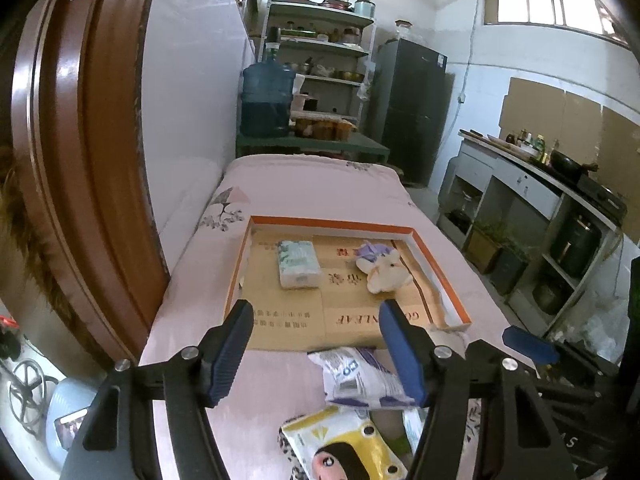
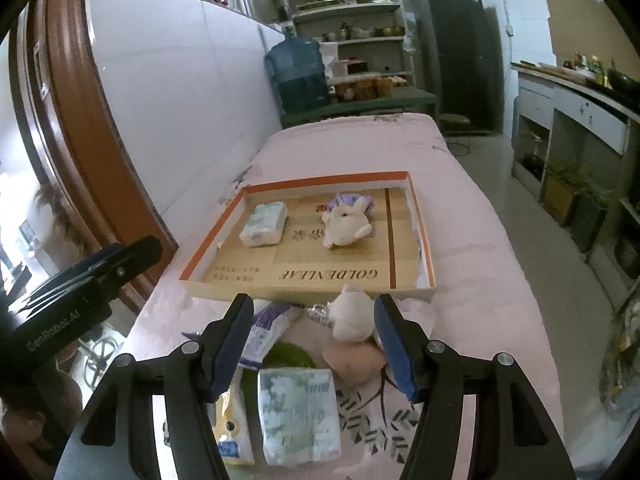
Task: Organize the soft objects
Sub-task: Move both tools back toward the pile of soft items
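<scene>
An orange-rimmed cardboard tray (image 1: 340, 222) (image 2: 328, 179) lies on a pink-covered table. In it are a tissue pack (image 1: 298, 264) (image 2: 265, 225) and a white plush toy (image 1: 382, 268) (image 2: 346, 224). My left gripper (image 1: 318, 354) is open and empty above a white-and-purple packet (image 1: 356, 378) and a yellow wipes pack (image 1: 344, 440). My right gripper (image 2: 314, 344) is open and empty over a pile: a tissue pack (image 2: 298, 416), a white plush (image 2: 352, 314), a pink soft item (image 2: 354, 362), the white-and-purple packet (image 2: 264, 334).
A brown door frame (image 1: 80, 152) and white wall stand at the left. A water jug (image 1: 266, 100), shelves (image 1: 320, 64) and a fridge (image 1: 412, 108) are at the back. A kitchen counter (image 1: 532, 184) runs along the right. The other gripper (image 2: 80, 280) shows at left.
</scene>
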`<state>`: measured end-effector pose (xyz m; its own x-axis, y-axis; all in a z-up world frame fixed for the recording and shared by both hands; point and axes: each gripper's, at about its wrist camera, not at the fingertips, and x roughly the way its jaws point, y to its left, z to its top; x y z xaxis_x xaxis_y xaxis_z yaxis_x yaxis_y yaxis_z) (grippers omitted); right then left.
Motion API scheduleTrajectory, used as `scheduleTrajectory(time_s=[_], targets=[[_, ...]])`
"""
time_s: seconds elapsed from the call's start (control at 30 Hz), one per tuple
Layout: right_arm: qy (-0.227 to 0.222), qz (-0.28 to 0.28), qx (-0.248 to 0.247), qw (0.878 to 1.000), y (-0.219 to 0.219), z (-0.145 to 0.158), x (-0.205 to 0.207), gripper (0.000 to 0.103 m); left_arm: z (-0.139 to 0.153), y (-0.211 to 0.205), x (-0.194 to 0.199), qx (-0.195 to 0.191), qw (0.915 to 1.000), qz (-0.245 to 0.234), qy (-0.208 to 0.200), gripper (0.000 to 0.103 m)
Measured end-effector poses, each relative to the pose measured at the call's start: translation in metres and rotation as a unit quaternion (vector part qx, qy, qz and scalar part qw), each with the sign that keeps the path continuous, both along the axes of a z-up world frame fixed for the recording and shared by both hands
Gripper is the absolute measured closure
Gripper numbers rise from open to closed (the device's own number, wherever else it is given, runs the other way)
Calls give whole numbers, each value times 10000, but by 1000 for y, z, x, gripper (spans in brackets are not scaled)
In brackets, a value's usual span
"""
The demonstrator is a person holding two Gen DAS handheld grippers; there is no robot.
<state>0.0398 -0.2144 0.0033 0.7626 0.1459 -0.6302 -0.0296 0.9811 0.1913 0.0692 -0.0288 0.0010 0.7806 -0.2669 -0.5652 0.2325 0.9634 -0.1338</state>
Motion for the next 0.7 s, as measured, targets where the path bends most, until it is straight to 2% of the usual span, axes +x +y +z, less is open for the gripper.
scheduleTrajectory(time_s=[0.27, 0.43, 0.7], targets=[[66, 101, -23, 9999, 9, 0, -15, 39, -5, 7, -21, -67, 9999, -104, 52, 41], [104, 154, -90, 9998, 16, -3, -24, 39, -14, 17, -29, -341, 9993, -50, 137, 44], [251, 130, -100, 9996, 17, -14, -34, 39, -26, 18, -38, -191, 9993, 177, 287, 44]])
